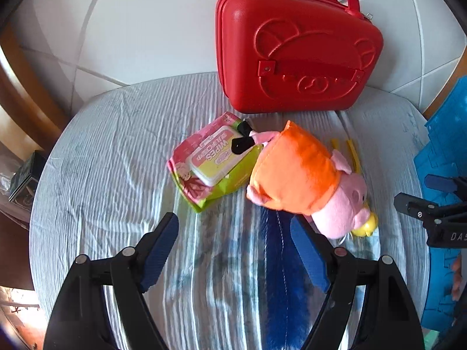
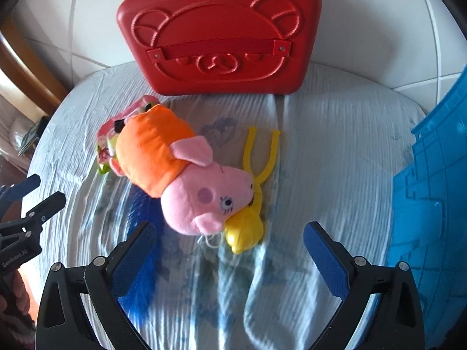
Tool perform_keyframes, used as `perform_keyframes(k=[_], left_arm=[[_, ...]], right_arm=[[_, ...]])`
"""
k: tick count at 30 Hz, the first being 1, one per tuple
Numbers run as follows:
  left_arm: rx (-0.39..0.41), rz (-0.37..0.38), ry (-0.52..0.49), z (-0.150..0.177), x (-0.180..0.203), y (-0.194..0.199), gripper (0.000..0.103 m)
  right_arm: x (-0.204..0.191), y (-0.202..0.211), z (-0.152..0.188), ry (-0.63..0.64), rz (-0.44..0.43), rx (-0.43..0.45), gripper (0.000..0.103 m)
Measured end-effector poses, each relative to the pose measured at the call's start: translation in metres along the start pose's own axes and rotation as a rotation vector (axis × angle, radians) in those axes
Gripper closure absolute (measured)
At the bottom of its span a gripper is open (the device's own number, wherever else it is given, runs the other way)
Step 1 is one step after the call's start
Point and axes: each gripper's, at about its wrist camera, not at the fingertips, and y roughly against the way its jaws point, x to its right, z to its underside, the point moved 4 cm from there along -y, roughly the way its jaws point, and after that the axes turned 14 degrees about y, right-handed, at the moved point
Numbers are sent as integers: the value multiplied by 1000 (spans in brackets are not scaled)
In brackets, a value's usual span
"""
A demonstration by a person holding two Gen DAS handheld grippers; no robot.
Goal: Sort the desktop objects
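Both the left gripper point(image 1: 235, 248) and right gripper point(image 2: 229, 250) hang spread apart, empty. The pig plush point(image 2: 181, 175) lies mid-frame across the wipes pack point(image 1: 210, 160), yellow slingshot point(image 2: 256, 169) and blue feather point(image 2: 143, 262); red case point(image 2: 219, 38) stands behind.

My 2 wrist cameras both look down and forward from close above the cloth-covered tabletop point(image 1: 111, 151). I have the left view angled rightward and the right view head-on; both share the plush pig point(image 2: 186, 180) and red case point(image 1: 297, 52).
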Motion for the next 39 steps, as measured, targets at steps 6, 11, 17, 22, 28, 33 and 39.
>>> perform_keyframes(k=[6,11,17,22,28,33,39], left_arm=[[12,3,-4,-61,29,-50,24],[-49,31,-28,-86,61,-97,24],[-107,-25,-103,-59,58,-127,22],[-52,32,-28,-16,12,-77,16],[-29,8,6,44,-28,-33,16],[-104,-15,-33,95,-56,-20,16],[-20,116,-49,112,-53,39,16]], right_arm=[[26,-52,-37,-45,38,-25,0],[32,-95,-53,-41,51,-57,0],[19,-109,-48,9,16,-42,0],[-7,-82,-22,66,-54,30,0],[-63,-60,26,134,-184,65,0],[-106,-72,70,225,-163,-10,1],[-115,-91,124,268,-40,-107,30]])
